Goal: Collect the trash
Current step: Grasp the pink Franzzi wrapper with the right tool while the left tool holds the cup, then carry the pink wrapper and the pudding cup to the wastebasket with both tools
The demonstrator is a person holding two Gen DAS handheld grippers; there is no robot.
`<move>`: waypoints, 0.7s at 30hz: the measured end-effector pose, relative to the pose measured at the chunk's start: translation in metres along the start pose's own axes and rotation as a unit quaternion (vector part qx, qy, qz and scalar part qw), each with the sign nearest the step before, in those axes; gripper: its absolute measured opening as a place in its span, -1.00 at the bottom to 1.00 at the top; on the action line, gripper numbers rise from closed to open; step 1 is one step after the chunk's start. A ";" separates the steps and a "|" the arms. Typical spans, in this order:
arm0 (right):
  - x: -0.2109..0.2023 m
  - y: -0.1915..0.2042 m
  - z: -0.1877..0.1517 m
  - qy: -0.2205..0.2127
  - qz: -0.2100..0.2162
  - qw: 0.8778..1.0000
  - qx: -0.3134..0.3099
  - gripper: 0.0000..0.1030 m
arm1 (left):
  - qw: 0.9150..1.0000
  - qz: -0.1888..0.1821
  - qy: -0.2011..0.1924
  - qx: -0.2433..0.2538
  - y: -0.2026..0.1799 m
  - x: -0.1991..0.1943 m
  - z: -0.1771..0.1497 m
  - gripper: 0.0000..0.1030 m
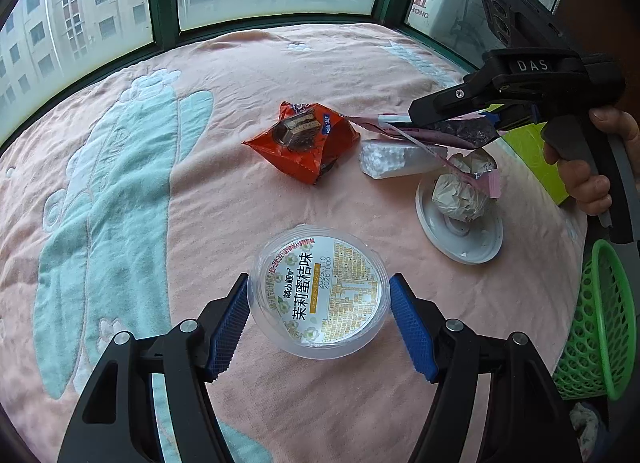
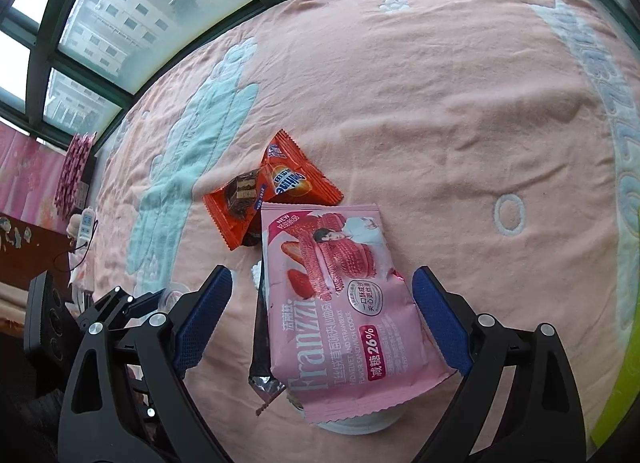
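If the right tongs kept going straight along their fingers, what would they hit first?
Most likely the pink cookie wrapper, lying between the open right tongs; how far below them it lies is unclear.

Orange snack wrapper (image 1: 304, 141), pink cookie packet (image 2: 344, 303), green basket (image 1: 600, 327), pink blanket (image 1: 240, 75) with teal pattern

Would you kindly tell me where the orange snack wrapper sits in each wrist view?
Left wrist view: orange snack wrapper lies upper centre, left of the white foam block.
Right wrist view: it lies centre-left, its near edge hidden behind the pink Franzzi packet.
Shared landmark: the teal figure on the pink blanket, left of the wrapper.
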State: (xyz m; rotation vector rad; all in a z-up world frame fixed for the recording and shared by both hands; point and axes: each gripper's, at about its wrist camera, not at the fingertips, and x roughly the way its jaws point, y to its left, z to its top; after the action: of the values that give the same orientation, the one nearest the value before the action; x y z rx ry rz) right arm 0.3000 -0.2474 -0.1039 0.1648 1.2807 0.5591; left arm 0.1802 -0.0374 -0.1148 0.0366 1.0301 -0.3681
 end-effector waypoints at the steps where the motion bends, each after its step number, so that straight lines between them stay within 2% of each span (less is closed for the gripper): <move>1: 0.000 -0.001 -0.001 0.000 0.001 1.000 0.002 0.69 | 1.000 0.000 0.000 0.000 0.000 0.000 0.000 0.30; 2: 0.000 -0.002 -0.002 -0.003 -0.002 1.000 0.005 0.65 | 1.000 0.001 0.000 0.000 0.000 0.000 0.000 0.30; 4: -0.001 -0.004 -0.004 -0.008 -0.006 1.000 0.012 0.40 | 1.000 0.001 0.000 0.000 -0.001 0.000 0.000 0.30; 10: -0.006 -0.003 -0.011 -0.023 -0.003 0.999 0.023 0.18 | 1.000 0.003 -0.002 -0.003 0.001 -0.003 0.000 0.30; 21: -0.045 0.019 -0.044 -0.113 -0.025 0.993 0.030 0.13 | 1.000 0.011 -0.022 -0.016 0.007 -0.026 -0.001 0.30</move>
State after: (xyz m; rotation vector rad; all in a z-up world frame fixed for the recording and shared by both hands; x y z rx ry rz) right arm 0.2451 -0.2613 -0.0700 0.2388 1.0782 0.4467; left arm 0.1695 -0.0233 -0.0948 0.0120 0.9904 -0.3309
